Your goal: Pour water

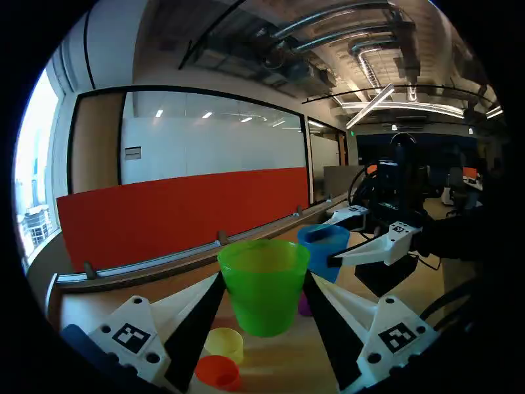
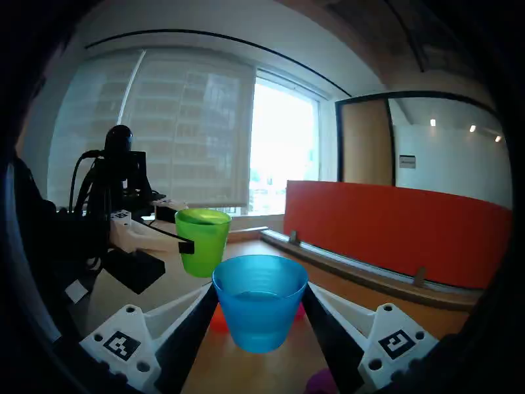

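A green cup [image 1: 262,285] sits upright between the fingers of my left gripper [image 1: 262,295], which is shut on it and holds it above the table. Beyond it to the right hangs a blue cup [image 1: 323,248] in the other gripper. In the right gripper view my right gripper [image 2: 260,312] is shut on that blue cup [image 2: 260,310], upright, with water showing through its wall. The green cup [image 2: 203,240] hangs farther off to the left, held by the left gripper [image 2: 164,233].
On the wooden table [image 1: 289,368] below lie a yellow cup [image 1: 225,343], an orange cup [image 1: 218,372] and a purple one [image 1: 304,305]. An orange partition [image 1: 184,213] runs along the table's far edge. A purple thing [image 2: 321,381] and a red cup [image 2: 219,320] show under the blue cup.
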Motion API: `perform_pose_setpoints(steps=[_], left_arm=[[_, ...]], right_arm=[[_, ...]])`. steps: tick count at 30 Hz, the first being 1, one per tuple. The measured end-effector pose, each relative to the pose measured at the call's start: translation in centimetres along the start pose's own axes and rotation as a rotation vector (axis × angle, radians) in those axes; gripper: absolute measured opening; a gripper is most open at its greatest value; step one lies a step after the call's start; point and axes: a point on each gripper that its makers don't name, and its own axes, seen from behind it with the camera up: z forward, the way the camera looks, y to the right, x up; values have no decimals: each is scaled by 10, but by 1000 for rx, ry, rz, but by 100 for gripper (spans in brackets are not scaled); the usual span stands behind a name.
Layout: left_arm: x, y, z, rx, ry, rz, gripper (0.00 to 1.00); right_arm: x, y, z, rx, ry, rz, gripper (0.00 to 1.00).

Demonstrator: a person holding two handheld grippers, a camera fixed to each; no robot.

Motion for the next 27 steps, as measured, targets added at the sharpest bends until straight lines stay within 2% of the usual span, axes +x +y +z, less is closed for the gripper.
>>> perform_pose_setpoints(steps=[6,15,27], left_arm=[[0,3,-1,-15,2,-13,84],[0,5,-3,-19,-4,1,84],[-8,11,-2,-38,-24,-5,84]], right_arm=[[1,0,0,1,2,-2,90],[4,-1,0,3,1,-8,90],[8,-1,1,3,-9,-20,90]])
